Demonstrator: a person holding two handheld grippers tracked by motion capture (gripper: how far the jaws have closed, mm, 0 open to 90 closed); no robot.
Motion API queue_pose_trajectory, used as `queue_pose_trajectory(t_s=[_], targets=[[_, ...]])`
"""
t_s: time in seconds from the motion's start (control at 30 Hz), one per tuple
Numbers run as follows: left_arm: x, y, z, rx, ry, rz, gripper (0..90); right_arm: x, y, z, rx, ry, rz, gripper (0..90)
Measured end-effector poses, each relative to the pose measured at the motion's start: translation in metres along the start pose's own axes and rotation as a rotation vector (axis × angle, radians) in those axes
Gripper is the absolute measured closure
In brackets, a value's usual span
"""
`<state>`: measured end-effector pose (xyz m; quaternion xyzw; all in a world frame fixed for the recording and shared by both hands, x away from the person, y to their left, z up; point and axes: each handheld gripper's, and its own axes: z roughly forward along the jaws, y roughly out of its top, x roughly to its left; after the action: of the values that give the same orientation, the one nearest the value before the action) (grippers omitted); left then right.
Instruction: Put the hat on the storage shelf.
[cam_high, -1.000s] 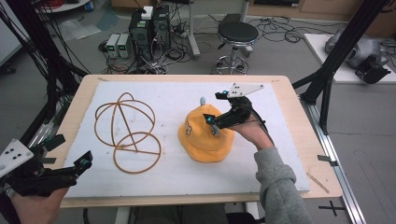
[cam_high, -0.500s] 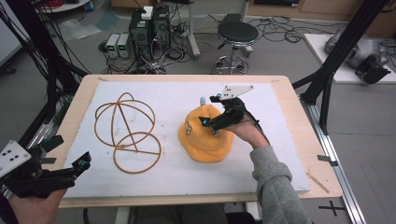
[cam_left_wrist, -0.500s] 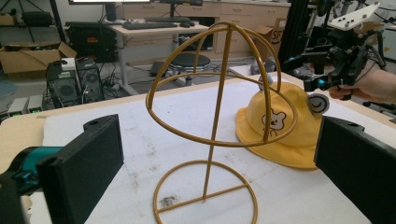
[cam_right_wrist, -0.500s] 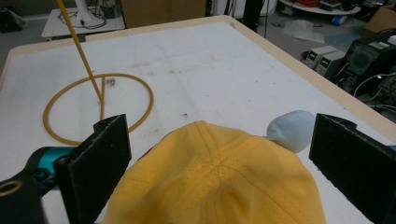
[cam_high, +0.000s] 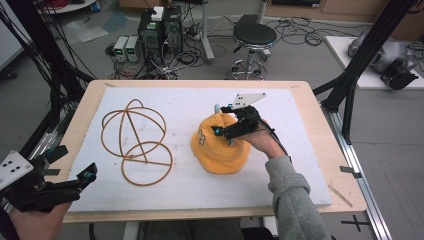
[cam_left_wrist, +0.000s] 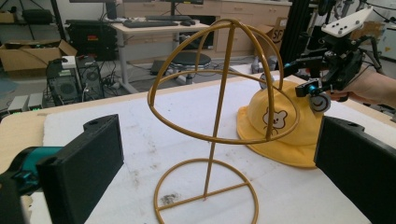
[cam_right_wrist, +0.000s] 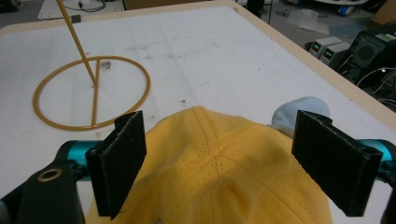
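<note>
Soft yellow fabric bucket hat (cam_high: 220, 147) lies crown-up on the white-covered tabletop (cam_high: 300, 165), beside an upright gold wire hat stand (cam_high: 137, 140). Right tongs (cam_high: 223, 129) gape released over the crown; left tongs (cam_high: 82, 177) released, well apart.

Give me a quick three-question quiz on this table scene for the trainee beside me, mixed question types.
1. True or false: the right tool is shut on the yellow hat.
2. Multiple choice: the gold wire stand is A) lying flat on its side, B) upright on its ring base, C) held in the left tool.
3. Fill in: the picture printed on the hat is a ____ face.

Key:
1. False. Its jaws stand wide open over the crown.
2. B. It stands upright on the white mat, apart from the hat.
3. Bear, as the left gripper view shows.
</note>
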<state>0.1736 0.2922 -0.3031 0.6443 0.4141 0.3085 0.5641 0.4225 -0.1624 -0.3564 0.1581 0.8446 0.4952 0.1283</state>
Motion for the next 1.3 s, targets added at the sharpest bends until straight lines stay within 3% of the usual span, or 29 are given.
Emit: queue_pose_trajectory(t_s=[0.3, 0.87, 1.07, 1.3], targets=[[0.001, 0.000, -0.002, -0.004, 0.005, -0.005, 1.8, 0.000, -0.002, 0.001, 0.021, 0.004, 0.003, 26.8], [0.001, 0.000, -0.002, -0.001, 0.006, -0.001, 1.8, 0.002, -0.006, 0.001, 0.086, 0.005, -0.044, 73.7], [0.001, 0.000, -0.003, -0.004, 0.008, -0.003, 1.8, 0.001, -0.006, -0.001, 0.082, 0.009, -0.050, 76.2], [0.001, 0.000, -0.002, 0.000, 0.007, -0.001, 1.8, 0.001, -0.001, -0.010, 0.040, 0.017, -0.036, 76.4]])
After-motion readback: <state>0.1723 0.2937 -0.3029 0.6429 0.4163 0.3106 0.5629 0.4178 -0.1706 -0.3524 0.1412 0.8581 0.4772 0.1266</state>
